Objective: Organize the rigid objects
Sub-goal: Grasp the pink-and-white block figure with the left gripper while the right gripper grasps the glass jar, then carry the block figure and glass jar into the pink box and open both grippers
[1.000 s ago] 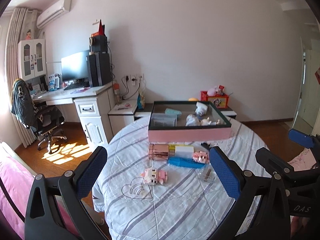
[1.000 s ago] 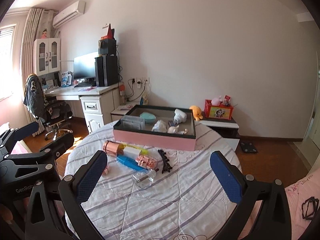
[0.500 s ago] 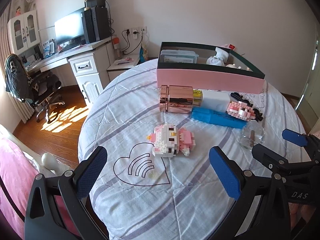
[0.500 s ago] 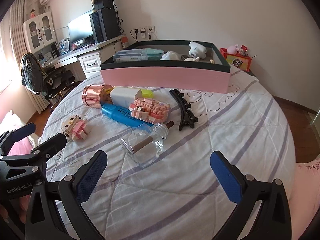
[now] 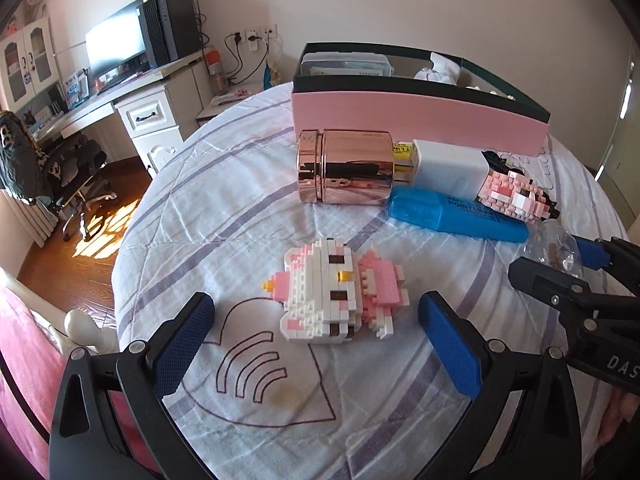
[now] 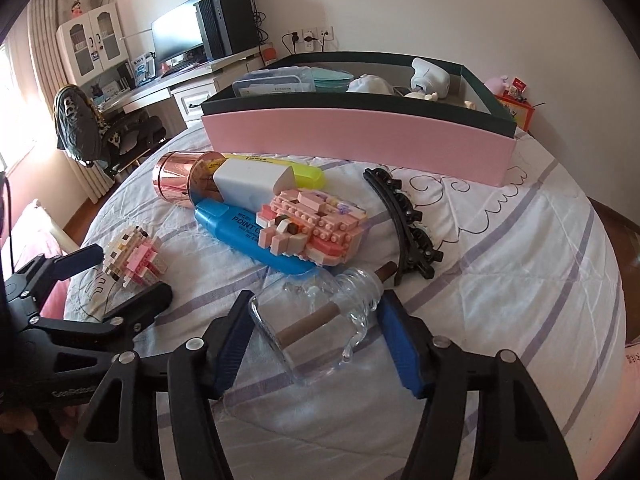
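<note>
My left gripper [image 5: 316, 332] is open, its blue pads on either side of a white and pink brick-built cat figure [image 5: 340, 292] lying on the quilt, with gaps both sides. My right gripper [image 6: 316, 332] is open around a clear glass bottle [image 6: 316, 328] with a brown stopper, lying on its side; the pads stand close to it. Behind lie a pink brick figure [image 6: 312, 228], a blue marker [image 6: 240, 232], a white block [image 6: 248, 184], a rose-gold canister [image 5: 346, 172] and a black hair clip [image 6: 404, 220].
A pink-sided, dark-rimmed box [image 6: 360, 140] holding several small items stands at the back of the round quilted table [image 6: 520, 280]. A desk with monitor [image 5: 116, 48] and an office chair [image 5: 60, 168] stand beyond the table's left edge.
Both grippers have moved forward and down to the table. The left now straddles the cat figure; the right has narrowed around the glass bottle.
</note>
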`<state>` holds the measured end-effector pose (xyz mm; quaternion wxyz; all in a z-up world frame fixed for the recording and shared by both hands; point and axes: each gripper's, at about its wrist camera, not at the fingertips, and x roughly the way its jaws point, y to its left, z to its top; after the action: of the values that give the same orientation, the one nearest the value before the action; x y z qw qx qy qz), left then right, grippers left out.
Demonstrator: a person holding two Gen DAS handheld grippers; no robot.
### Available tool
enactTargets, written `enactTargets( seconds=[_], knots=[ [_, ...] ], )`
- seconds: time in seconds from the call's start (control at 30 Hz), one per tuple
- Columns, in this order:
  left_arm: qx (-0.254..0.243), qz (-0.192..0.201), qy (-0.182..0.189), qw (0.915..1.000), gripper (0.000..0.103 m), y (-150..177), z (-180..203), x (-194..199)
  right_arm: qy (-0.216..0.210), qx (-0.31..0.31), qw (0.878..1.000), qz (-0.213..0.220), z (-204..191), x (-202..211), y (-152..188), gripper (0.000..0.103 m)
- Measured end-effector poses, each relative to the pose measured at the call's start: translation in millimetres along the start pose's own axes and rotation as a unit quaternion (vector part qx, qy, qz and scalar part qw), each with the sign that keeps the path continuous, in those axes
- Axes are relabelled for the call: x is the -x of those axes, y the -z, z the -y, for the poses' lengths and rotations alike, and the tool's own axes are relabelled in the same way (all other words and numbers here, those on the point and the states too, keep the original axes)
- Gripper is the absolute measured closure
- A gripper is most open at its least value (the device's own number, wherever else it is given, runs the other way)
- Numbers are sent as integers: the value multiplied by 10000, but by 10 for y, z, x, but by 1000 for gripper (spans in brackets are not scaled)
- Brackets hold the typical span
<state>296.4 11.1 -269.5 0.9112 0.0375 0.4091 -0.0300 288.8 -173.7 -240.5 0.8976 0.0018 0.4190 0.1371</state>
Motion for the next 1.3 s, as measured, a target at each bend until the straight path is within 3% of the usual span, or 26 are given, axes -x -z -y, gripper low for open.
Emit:
enactTargets(
  seconds=[0.1, 0.13, 0.17, 0.23, 0.3, 0.47, 0.87, 1.03, 1.3],
  knots=[
    [1, -7, 45, 10000, 0, -72, 17, -23, 2, 2, 10000, 23, 7, 35, 34, 39],
    [-19, 28, 85, 10000, 8, -88, 28, -30, 0, -22, 10000, 59, 17, 49, 44, 39],
    [-46, 94, 156, 9998, 28, -81, 37, -20, -6, -56, 10000, 82, 32, 62, 53, 39],
    [-92, 224, 182, 9995, 41, -63, 61, 25, 1, -86, 9999, 110, 41, 78, 70, 39],
    [-123, 259, 114, 9995, 41, -47, 106, 67, 32, -118, 9998, 160, 39, 108, 85, 39],
    [-29, 433, 405, 9982, 41, -10, 149, 270, 53, -159, 9990, 404, -3, 259, 126, 39],
    [-118, 1410, 275, 9896, 41, -52, 329, 1128, 118, -66, 9911, 1327, -134, 988, 127, 41],
    [-222, 1936, 164, 9807, 41, -98, 389, 1588, 227, 14, 9825, 1850, -211, 1460, 78, 41],
    [-190, 2828, -48, 9590, 41, -127, 403, 2406, 420, 251, 9618, 2693, -401, 2257, 43, 41]
  ],
)
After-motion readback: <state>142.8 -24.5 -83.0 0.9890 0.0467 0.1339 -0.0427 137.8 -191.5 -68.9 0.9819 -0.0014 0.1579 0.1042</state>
